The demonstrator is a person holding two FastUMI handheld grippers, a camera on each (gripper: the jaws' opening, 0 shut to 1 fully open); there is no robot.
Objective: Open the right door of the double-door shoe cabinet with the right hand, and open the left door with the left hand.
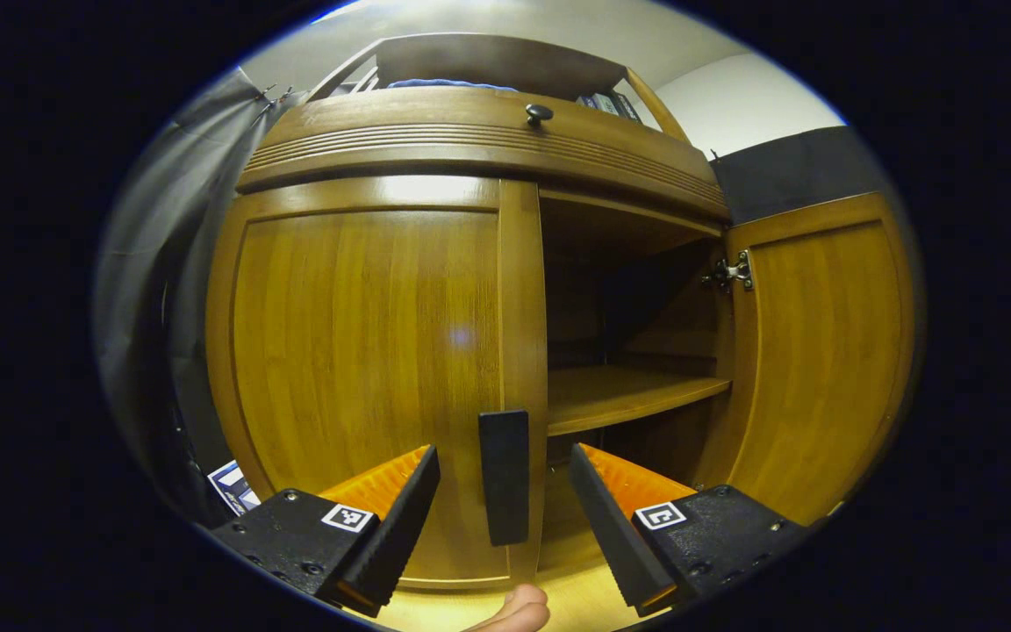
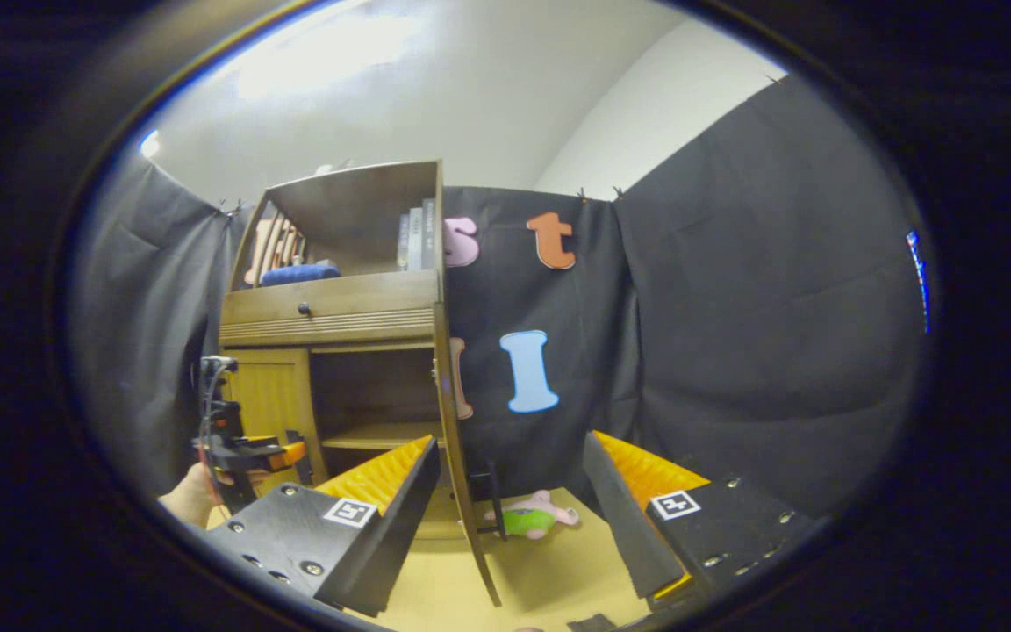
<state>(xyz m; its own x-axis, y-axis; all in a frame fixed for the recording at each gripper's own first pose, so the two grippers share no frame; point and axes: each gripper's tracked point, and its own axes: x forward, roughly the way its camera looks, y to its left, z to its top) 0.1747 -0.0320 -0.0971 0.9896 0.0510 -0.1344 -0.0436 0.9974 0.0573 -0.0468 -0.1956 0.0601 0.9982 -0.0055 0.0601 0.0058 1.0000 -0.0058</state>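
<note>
1. The shoe cabinet (image 1: 479, 140) stands on a pale yellow floor (image 2: 549, 570) against the booth's black cloth wall, with a drawer carrying a round dark knob (image 1: 539, 112) above its two doors and an open shelf unit on top.
2. The left door (image 1: 365, 369) is closed, flush with the cabinet front; its dark upright handle (image 1: 504, 477) sits at the door's inner edge, low down.
3. The right door (image 1: 821, 351) is swung wide open on its metal hinge (image 1: 732, 272), showing the dark inside and one wooden shelf (image 1: 628, 395).
4. In the left gripper view, the left gripper (image 1: 505, 513) is near the left door with its jaws spread wide; the handle lies between the two fingers, and neither finger touches it.
5. In the right gripper view, the right gripper (image 2: 510, 505) is farther back from the cabinet, its jaws spread and holding nothing; the open right door (image 2: 457, 439) appears edge-on between the fingers but beyond them.
6. In the same view, the left gripper (image 2: 247, 452) shows at the lower left in front of the closed left door (image 2: 273, 395), with a hand (image 2: 190, 500) holding it.
7. A small soft toy (image 2: 534, 518) in pink and green lies on the floor just beyond the open door's lower edge.
8. Books (image 2: 416, 237) and a blue bundle (image 2: 299, 274) sit on the upper shelf unit.
</note>
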